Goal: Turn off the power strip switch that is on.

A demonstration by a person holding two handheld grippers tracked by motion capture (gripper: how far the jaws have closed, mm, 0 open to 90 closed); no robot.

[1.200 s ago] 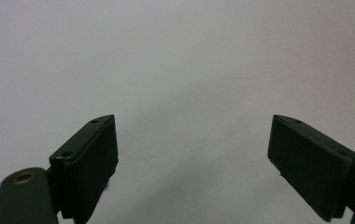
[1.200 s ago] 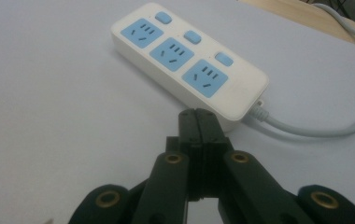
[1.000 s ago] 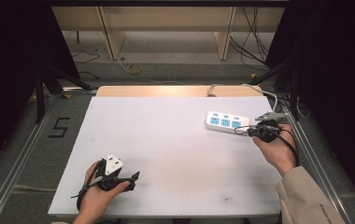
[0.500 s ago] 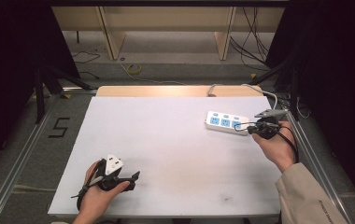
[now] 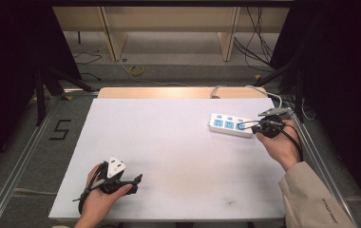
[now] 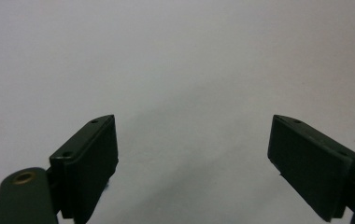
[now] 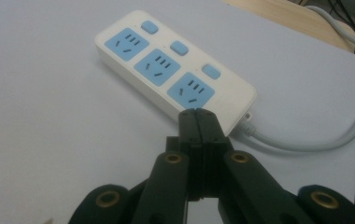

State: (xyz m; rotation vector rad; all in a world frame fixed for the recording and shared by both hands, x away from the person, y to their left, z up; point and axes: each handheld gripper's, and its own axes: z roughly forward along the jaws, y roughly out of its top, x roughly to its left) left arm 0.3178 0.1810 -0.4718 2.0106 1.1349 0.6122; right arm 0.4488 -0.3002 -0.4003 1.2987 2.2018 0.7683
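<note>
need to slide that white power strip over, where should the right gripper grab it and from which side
Grip the power strip across its narrow width, pads on the two long plain side walls, near the cable end. Come from above that end, where the right gripper sits shut, opening it first. The body is long, flat and low, and its cable blocks an end-on approach.

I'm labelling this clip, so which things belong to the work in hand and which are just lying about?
In the job:
- white power strip, three blue sockets
- right gripper, fingers shut, tips at the strip's nearest socket
- its white cable

Lying about:
- left gripper, fingers open over the bare white table
- cables on the floor
</note>
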